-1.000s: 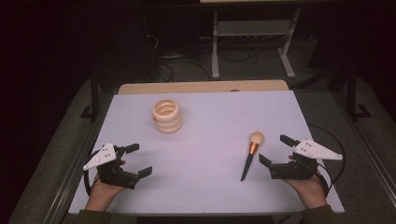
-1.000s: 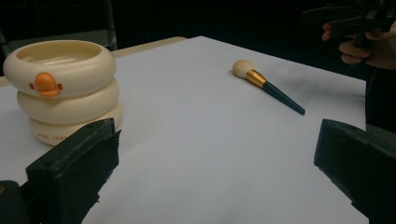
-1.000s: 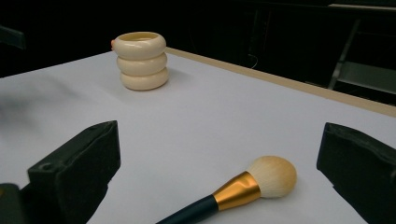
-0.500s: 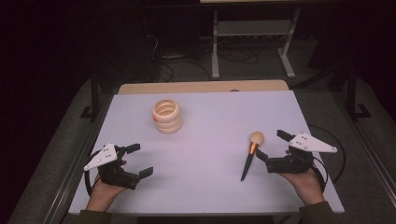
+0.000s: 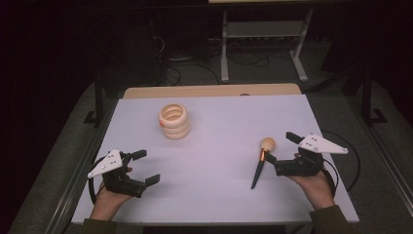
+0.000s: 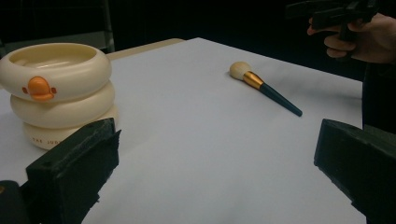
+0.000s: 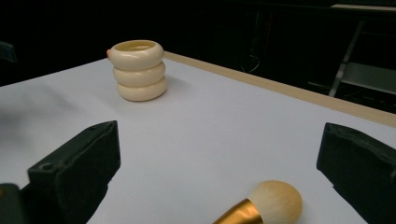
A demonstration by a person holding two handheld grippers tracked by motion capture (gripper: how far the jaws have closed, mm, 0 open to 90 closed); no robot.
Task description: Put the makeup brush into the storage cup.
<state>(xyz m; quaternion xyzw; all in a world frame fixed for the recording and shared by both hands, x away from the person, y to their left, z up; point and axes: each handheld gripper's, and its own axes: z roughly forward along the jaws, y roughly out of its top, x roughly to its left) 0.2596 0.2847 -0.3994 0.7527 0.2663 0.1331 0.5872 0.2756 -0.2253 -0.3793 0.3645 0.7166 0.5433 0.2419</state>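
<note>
A cream holder (image 5: 174, 121) shaped like three stacked rings, with a small orange duck bill (image 6: 41, 88) on its side, stands upright at the table's back left (image 7: 138, 70). A makeup brush (image 5: 261, 161) with a pale head, gold ferrule and dark handle lies flat right of centre (image 6: 264, 87); its head (image 7: 275, 201) sits low between my right jaws. My right gripper (image 5: 281, 150) is open just right of the brush, not touching it. My left gripper (image 5: 145, 166) is open at the front left, nothing between its jaws.
The white table top (image 5: 221, 131) has a wooden strip (image 5: 209, 90) along its far edge. Behind it on the dark floor stand a metal rack (image 5: 263, 39) and loose cables (image 5: 180, 68). Bare surface lies between the holder and the brush.
My right gripper has moved left toward the brush, now close beside its head end. The left gripper, the brush and the holder have stayed put.
</note>
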